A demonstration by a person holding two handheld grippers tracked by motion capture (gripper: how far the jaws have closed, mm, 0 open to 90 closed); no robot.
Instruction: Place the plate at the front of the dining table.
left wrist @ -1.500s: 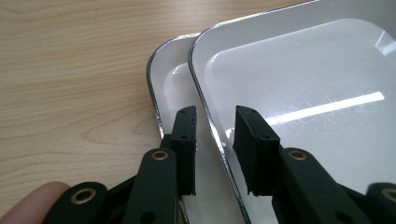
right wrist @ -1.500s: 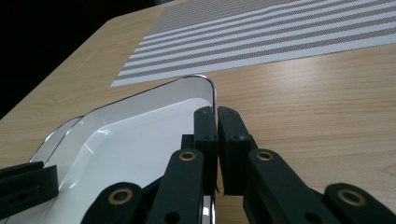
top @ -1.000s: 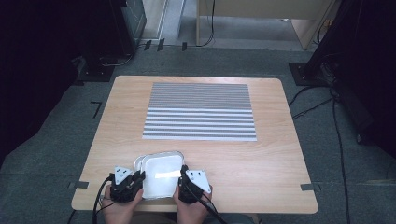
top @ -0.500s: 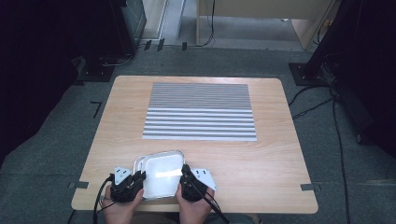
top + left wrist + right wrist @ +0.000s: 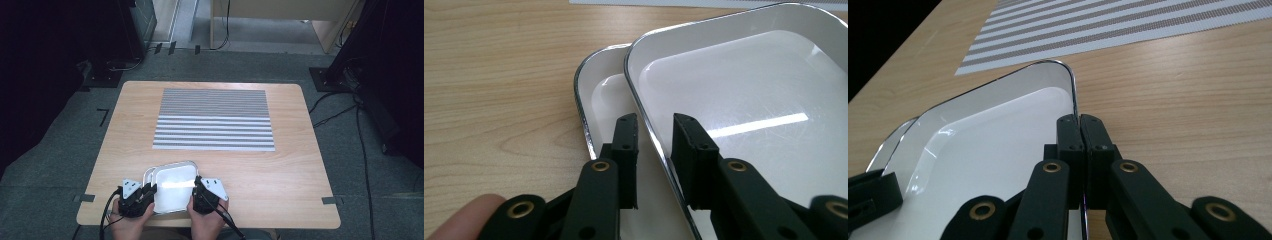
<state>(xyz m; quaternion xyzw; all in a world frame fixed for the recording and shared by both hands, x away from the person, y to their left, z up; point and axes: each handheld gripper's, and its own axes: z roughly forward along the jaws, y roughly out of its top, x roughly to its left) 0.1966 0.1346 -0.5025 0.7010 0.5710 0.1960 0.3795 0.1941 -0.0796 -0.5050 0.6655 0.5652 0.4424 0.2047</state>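
A: We're sitting at the table's (image 5: 300, 200) near edge with two stacked white trays (image 5: 172, 192). Our right gripper (image 5: 1080, 125) is pinching the top tray's (image 5: 998, 145) rim.

B: And our left gripper's (image 5: 654, 145) jaws have just been opening, straddling that rim, not clamping.

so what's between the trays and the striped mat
Nothing: bare wood of the table separates the stacked trays from the striped mat, clearest in the high view.
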